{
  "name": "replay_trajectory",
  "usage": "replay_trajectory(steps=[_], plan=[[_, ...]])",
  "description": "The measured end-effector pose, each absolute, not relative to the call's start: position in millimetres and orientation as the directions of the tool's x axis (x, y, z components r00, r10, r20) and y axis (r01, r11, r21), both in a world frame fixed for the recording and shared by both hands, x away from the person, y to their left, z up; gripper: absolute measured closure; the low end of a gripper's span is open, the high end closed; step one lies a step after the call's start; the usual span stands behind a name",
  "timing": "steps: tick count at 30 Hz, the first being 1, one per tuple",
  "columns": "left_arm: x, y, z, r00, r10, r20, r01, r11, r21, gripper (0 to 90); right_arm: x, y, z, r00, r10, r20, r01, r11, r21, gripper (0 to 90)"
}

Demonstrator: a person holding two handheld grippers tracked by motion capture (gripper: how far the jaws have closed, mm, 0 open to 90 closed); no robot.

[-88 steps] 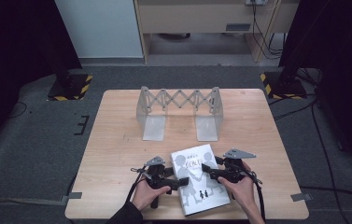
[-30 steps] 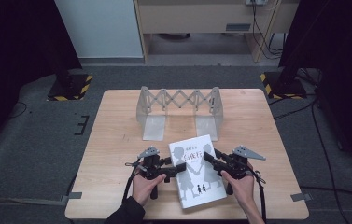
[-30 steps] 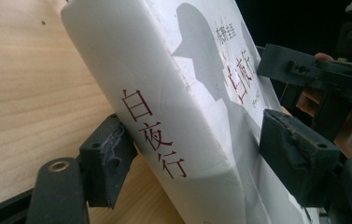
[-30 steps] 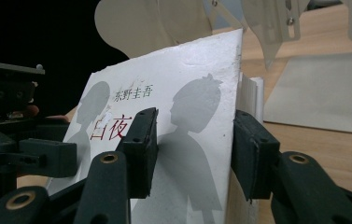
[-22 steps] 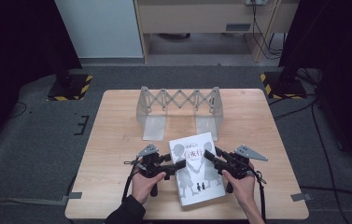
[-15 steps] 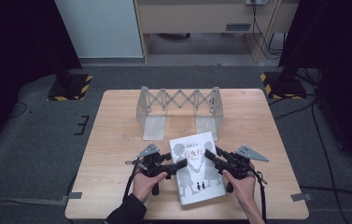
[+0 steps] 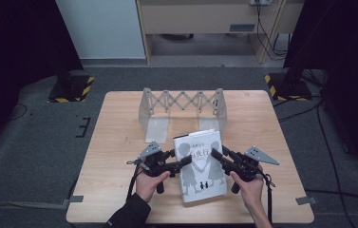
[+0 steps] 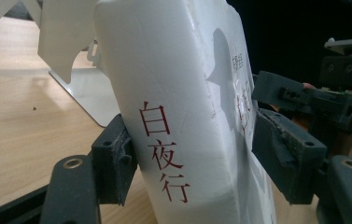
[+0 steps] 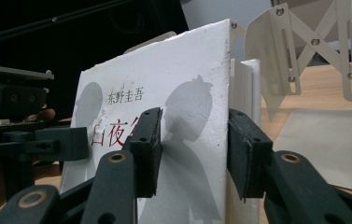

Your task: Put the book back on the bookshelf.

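Your left gripper (image 7: 182,161) clamps the book (image 7: 199,164) at its spine | your right gripper (image 7: 216,156) clamps its open edge | book raised over table (image 7: 119,142), just before rack (image 7: 181,105)

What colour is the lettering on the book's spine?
Dark red, on the white spine of the book; it shows best in the left gripper view.

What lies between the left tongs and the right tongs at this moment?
The white book. In the high view it sits between the left tongs and right tongs, each shut on one side of it; both gripper views show jaws pressed against its covers.
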State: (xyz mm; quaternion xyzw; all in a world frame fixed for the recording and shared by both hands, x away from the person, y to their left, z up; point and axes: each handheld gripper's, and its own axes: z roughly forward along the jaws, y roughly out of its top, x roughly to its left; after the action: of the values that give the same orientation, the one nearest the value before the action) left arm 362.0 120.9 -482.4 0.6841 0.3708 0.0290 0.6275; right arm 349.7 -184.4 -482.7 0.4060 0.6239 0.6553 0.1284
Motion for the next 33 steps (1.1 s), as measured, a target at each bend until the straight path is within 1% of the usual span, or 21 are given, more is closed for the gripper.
replay_trajectory(steps=[4, 5, 9, 10, 12, 17, 18, 20, 22, 25, 26, 27, 28, 30, 32, 33], plan=[[365.1, 116.0, -483.9, 0.735, 0.515, -0.442, 0.479, 0.066, 0.875, 30.7, 349.6, -184.7, -483.8, -0.647, 0.665, 0.374, 0.335, -0.192, 0.922, 58.9], [365.4, 114.4, -484.3, 0.738, 0.505, -0.446, 0.479, 0.072, 0.875, 28.0, 349.4, -184.2, -483.7, -0.655, 0.660, 0.368, 0.330, -0.188, 0.925, 58.9], [366.6, 111.4, -485.4, 0.752, 0.495, -0.436, 0.470, 0.060, 0.880, 30.7, 349.0, -184.3, -483.2, -0.667, 0.651, 0.362, 0.329, -0.179, 0.927, 59.0], [367.1, 109.2, -486.0, 0.760, 0.483, -0.434, 0.468, 0.055, 0.882, 32.3, 349.0, -182.3, -483.4, -0.681, 0.634, 0.366, 0.328, -0.183, 0.927, 59.1], [366.5, 109.7, -487.3, 0.771, 0.444, -0.456, 0.471, 0.083, 0.878, 39.2, 348.8, -181.4, -482.7, -0.682, 0.630, 0.372, 0.336, -0.183, 0.924, 58.4], [363.7, 110.3, -484.0, 0.772, 0.450, -0.449, 0.469, 0.073, 0.880, 43.0, 349.8, -186.4, -481.6, -0.673, 0.639, 0.372, 0.350, -0.168, 0.922, 58.6], [363.3, 111.0, -483.3, 0.770, 0.451, -0.451, 0.473, 0.071, 0.878, 43.4, 349.9, -189.4, -481.1, -0.668, 0.653, 0.357, 0.340, -0.160, 0.927, 57.5], [363.1, 112.1, -482.7, 0.769, 0.451, -0.454, 0.478, 0.066, 0.876, 43.9, 350.1, -193.2, -480.7, -0.659, 0.657, 0.367, 0.344, -0.170, 0.923, 55.8], [363.6, 114.1, -482.2, 0.764, 0.448, -0.465, 0.491, 0.066, 0.869, 44.5, 351.4, -207.2, -482.5, -0.621, 0.673, 0.400, 0.367, -0.201, 0.908, 50.3], [364.1, 114.7, -480.8, 0.750, 0.455, -0.479, 0.501, 0.081, 0.862, 45.7, 353.3, -215.7, -487.2, -0.594, 0.686, 0.420, 0.388, -0.214, 0.897, 48.6], [364.6, 115.1, -479.9, 0.750, 0.460, -0.476, 0.499, 0.079, 0.863, 45.8, 356.0, -222.1, -493.0, -0.556, 0.717, 0.421, 0.421, -0.194, 0.886, 46.2], [365.3, 115.8, -478.7, 0.747, 0.463, -0.476, 0.501, 0.078, 0.862, 45.8, 356.0, -222.1, -493.0, -0.556, 0.717, 0.421, 0.421, -0.194, 0.886, 46.2], [365.9, 117.5, -477.4, 0.746, 0.463, -0.479, 0.503, 0.081, 0.861, 46.8, 358.8, -226.4, -498.9, -0.519, 0.765, 0.381, 0.446, -0.137, 0.884, 42.0], [366.6, 122.8, -471.5, 0.745, 0.474, -0.470, 0.493, 0.085, 0.866, 47.8, 360.6, -229.2, -505.5, -0.474, 0.819, 0.322, 0.476, -0.069, 0.877, 37.1], [366.6, 126.8, -466.9, 0.747, 0.480, -0.459, 0.481, 0.085, 0.873, 49.1, 363.0, -231.6, -512.0, -0.445, 0.860, 0.250, 0.503, 0.008, 0.865, 32.6], [366.6, 126.8, -466.9, 0.747, 0.480, -0.459, 0.481, 0.085, 0.873, 49.5, 363.0, -231.6, -512.0, -0.445, 0.860, 0.250, 0.503, 0.008, 0.865, 32.6]])
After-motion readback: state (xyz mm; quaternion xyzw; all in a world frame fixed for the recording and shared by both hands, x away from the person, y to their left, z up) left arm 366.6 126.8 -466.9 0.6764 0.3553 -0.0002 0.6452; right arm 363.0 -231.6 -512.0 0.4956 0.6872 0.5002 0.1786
